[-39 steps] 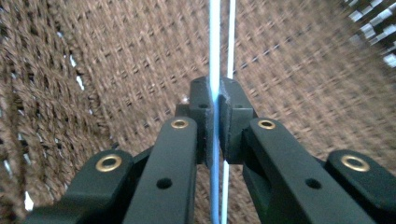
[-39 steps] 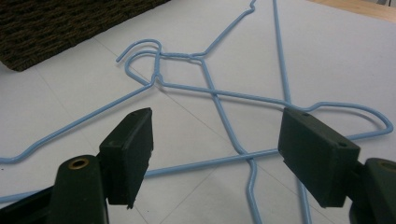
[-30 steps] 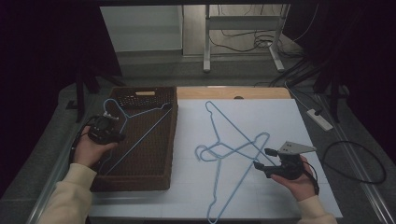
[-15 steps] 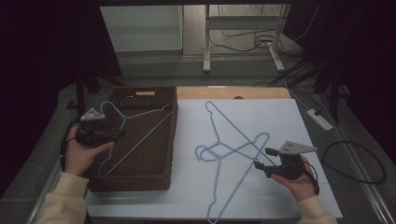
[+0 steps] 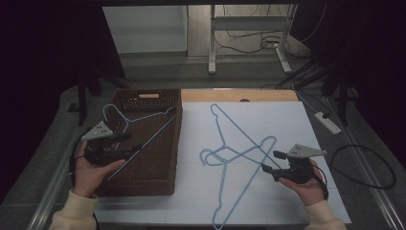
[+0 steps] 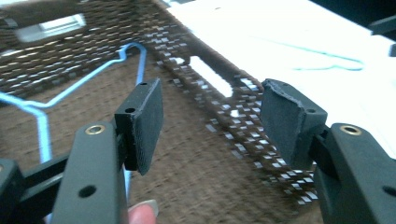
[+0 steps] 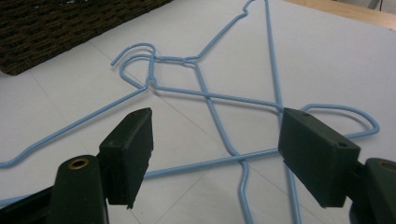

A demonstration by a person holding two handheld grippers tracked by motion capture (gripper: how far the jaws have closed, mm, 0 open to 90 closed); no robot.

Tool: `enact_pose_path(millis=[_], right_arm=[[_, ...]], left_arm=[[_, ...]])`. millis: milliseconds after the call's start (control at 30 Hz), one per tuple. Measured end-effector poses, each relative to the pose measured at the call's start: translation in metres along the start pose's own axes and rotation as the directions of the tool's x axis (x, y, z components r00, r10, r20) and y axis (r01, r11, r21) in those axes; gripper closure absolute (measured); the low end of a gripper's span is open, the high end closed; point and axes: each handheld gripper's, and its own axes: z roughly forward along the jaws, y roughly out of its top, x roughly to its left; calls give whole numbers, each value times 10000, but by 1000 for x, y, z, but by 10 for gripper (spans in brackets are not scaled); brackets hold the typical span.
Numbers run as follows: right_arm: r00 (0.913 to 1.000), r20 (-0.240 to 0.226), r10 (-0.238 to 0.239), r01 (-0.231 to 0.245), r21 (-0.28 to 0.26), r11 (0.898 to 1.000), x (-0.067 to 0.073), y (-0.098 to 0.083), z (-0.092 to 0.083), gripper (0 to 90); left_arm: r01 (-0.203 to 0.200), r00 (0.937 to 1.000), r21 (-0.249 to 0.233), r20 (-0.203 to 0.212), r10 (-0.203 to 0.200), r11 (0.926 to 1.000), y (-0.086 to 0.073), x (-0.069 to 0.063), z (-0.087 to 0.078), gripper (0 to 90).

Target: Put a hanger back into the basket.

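A blue wire hanger (image 5: 143, 117) lies in the dark woven basket (image 5: 178, 143) on the left of the table, its long bar slanting across the inside. My left gripper (image 5: 128, 143) hovers over the basket's left side, beside that bar. Its jaws have just been opening and nothing is between the pads (image 6: 145, 122); the hanger (image 6: 93, 77) lies beyond them. Two more blue hangers (image 5: 239, 139) lie crossed on the white table top (image 5: 287, 120). My right gripper (image 5: 271, 161) rests open at their right, its jaws straddling the crossed wires (image 7: 210, 95) without touching them.
A bare wooden strip (image 5: 239, 95) runs along the table's far edge. To the right, off the table, lie a white power strip (image 5: 328, 122) and a looped black cable (image 5: 364, 165). Metal frame legs (image 5: 210, 43) stand beyond the table.
The left gripper has let go of the hanger in the basket, opened wide and drawn back towards the person. The hanger stays in the basket. The right hand has not moved.
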Motion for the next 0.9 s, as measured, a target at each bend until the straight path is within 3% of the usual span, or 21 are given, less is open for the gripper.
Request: enact_pose_path(millis=[333,600,900], right_arm=[[9998,74,-169,168,132,9998,1,0,0,270],[9996,60,-266,265,168,9995,3,1,2,270],[9997,63,-229,228,138,9996,3,2,2,272]], left_arm=[[-229,9968,-115,757,237,9997,-10,-27,6,390],[-377,9953,-25,887,378,9993,-16,-38,14,389],[-288,9966,-114,768,296,9995,-21,-37,14,388]])
